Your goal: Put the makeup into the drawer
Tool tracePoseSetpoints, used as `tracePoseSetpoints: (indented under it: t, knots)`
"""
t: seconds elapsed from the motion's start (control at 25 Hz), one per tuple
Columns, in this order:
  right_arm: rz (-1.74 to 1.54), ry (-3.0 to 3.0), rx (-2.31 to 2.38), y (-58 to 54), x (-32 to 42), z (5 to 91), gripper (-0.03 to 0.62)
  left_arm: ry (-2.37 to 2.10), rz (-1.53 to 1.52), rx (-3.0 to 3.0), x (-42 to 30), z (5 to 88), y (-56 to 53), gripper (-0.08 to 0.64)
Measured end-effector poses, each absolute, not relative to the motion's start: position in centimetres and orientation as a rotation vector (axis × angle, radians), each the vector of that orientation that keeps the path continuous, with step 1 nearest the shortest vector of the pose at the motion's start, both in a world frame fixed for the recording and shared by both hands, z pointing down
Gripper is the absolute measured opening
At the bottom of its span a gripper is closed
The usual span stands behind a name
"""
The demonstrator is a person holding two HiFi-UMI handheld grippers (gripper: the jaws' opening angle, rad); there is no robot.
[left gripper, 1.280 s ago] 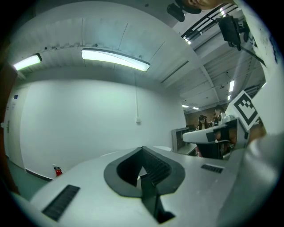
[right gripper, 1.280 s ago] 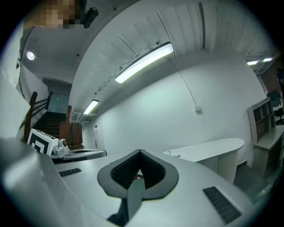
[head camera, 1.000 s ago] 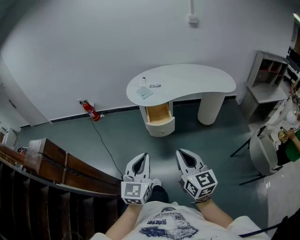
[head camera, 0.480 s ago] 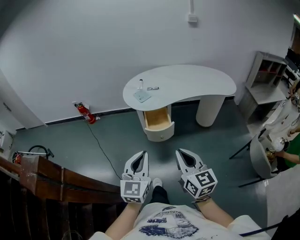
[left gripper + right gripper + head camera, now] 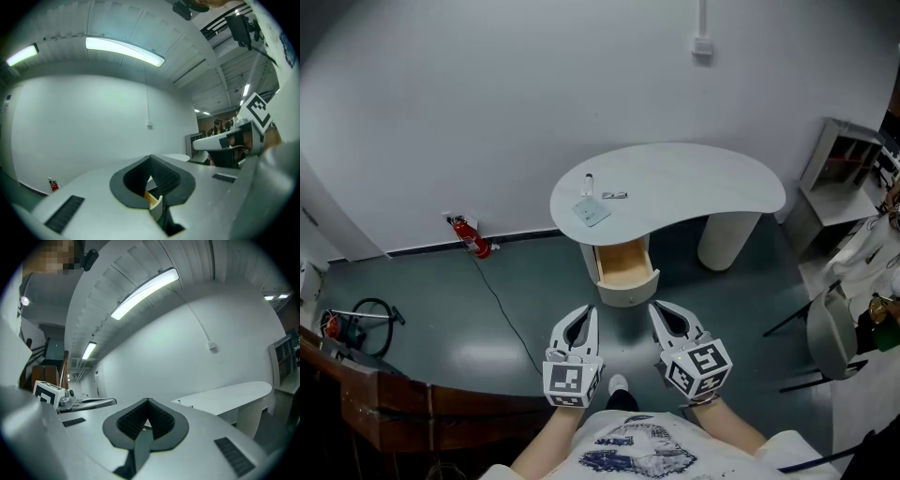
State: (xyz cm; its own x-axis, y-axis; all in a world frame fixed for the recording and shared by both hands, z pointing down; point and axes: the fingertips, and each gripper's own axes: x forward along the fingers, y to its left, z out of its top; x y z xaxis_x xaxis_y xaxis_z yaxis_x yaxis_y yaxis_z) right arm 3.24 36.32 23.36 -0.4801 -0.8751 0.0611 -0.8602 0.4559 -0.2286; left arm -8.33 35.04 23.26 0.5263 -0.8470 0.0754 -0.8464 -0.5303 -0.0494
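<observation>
Head view: left gripper (image 5: 589, 314) and right gripper (image 5: 658, 311) are held side by side, level, aimed at the open drawer (image 5: 623, 265) but not touching it. Both sets of fingers are fully together with nothing between them; each gripper view confirms it.

Only the head view shows the layout. A small upright makeup tube (image 5: 589, 184), a flat little makeup piece (image 5: 613, 196) just beside it and a pale square pad (image 5: 592, 212) sit on the left end of the table (image 5: 703, 178), right above the drawer. None of them is in the drawer yet. A fire extinguisher (image 5: 475, 242) stands at the wall, and a thin cable (image 5: 502, 298) runs across the floor (image 5: 478, 337).

Left gripper view adds the ceiling light strip (image 5: 124, 49). The drawer's curved front and orange inside show through the notch behind the fingertips.

Right gripper view adds the tabletop edge-on, with tiny specks of makeup too small to tell apart.

Materials:
- Table: smooth matte white, kidney-shaped top on rounded pedestals.
- Drawer: white curved front, bare light-wood inside.
- Floor: glossy dark grey-green.
- Gripper shells: smooth grey plastic.
- Pads (image 5: 161, 420): black, finely ribbed.
</observation>
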Motion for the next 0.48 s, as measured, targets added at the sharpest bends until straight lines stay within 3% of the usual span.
tracePoseSetpoints:
  t: [0.48]
  knots:
    - [-0.412, 2.605, -1.624, 27.7, 1.9, 24.1, 0.02, 1.493, -0.159, -2.793, -9.6, 23.9, 26.1, 0.046]
